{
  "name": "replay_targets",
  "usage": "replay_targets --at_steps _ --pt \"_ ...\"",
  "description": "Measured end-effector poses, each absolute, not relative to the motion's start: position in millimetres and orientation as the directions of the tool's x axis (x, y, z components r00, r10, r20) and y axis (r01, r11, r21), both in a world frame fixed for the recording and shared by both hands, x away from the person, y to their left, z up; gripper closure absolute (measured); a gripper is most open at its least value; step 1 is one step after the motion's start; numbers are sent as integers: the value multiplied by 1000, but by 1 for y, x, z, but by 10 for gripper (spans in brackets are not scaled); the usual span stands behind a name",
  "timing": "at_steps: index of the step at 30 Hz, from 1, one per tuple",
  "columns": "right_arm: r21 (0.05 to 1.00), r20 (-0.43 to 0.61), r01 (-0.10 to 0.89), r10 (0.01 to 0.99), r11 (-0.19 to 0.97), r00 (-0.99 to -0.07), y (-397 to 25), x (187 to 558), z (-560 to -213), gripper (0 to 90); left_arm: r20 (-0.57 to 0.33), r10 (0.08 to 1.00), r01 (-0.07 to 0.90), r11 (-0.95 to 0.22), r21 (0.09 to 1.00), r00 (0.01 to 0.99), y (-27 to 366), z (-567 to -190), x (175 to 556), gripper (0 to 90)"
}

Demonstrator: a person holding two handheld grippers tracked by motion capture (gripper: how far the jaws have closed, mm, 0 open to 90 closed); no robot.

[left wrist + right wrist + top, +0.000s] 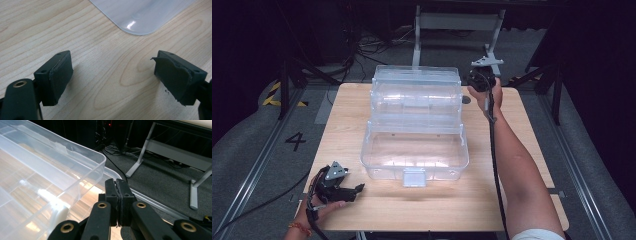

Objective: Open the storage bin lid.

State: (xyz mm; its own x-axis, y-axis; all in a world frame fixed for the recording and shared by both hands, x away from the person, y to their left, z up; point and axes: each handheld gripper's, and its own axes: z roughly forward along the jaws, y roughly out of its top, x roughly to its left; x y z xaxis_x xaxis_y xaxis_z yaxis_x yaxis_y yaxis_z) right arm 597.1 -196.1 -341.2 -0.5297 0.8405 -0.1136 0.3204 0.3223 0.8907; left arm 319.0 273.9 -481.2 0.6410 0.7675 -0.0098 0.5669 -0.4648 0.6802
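One clear plastic box (414,131), two grippers: left (353,190), right (475,80).

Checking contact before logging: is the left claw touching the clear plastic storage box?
Apart. In the high view the left claw sits open over bare wooden table, short of the clear plastic storage box.
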Motion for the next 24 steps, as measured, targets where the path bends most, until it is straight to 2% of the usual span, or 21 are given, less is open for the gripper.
replay_targets --at_steps 24 --pt "875 -172 273 783 401 -598 -210 552 -330 761 -8 768 563 -462 685 640 274 -482 319 157"
